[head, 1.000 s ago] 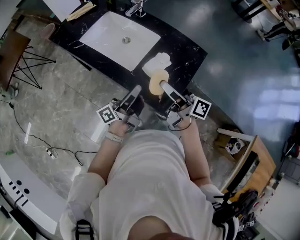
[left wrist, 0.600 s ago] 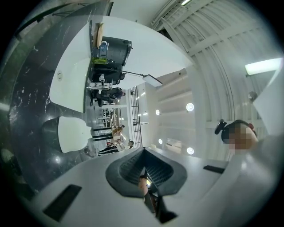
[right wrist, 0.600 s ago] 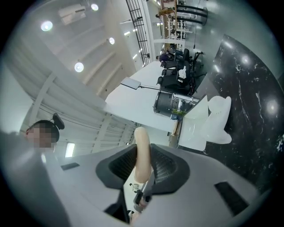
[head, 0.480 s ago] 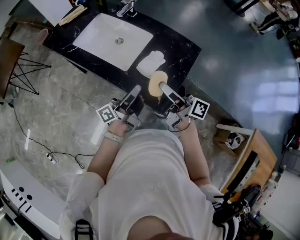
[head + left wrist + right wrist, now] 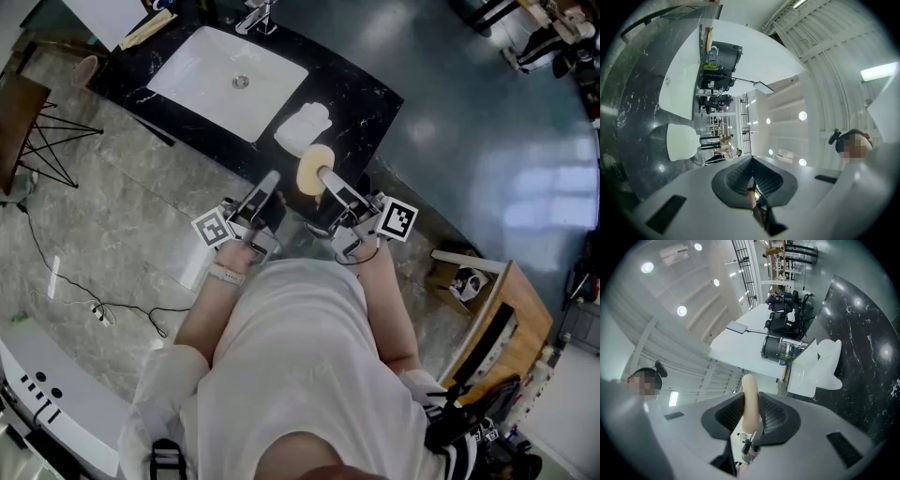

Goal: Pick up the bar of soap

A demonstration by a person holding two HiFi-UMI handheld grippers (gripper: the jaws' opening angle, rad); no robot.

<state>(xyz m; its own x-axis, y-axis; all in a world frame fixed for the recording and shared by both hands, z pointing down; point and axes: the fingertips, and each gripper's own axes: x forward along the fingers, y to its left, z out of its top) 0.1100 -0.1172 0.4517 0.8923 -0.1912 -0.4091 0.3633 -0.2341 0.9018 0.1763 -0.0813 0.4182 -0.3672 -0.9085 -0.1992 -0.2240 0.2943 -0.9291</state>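
While left gripper (image 5: 270,181) is clenched, right gripper (image 5: 324,172) grasps soap (image 5: 307,172) over counter (image 5: 367,105) edge

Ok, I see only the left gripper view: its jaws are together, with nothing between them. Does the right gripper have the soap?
Observer: Yes. In the right gripper view, the right gripper is shut on the bar of soap.
Operator: Where is it, relative to the counter?
Observer: In the head view, it is at the near edge of the black counter, close to the white object lying there.
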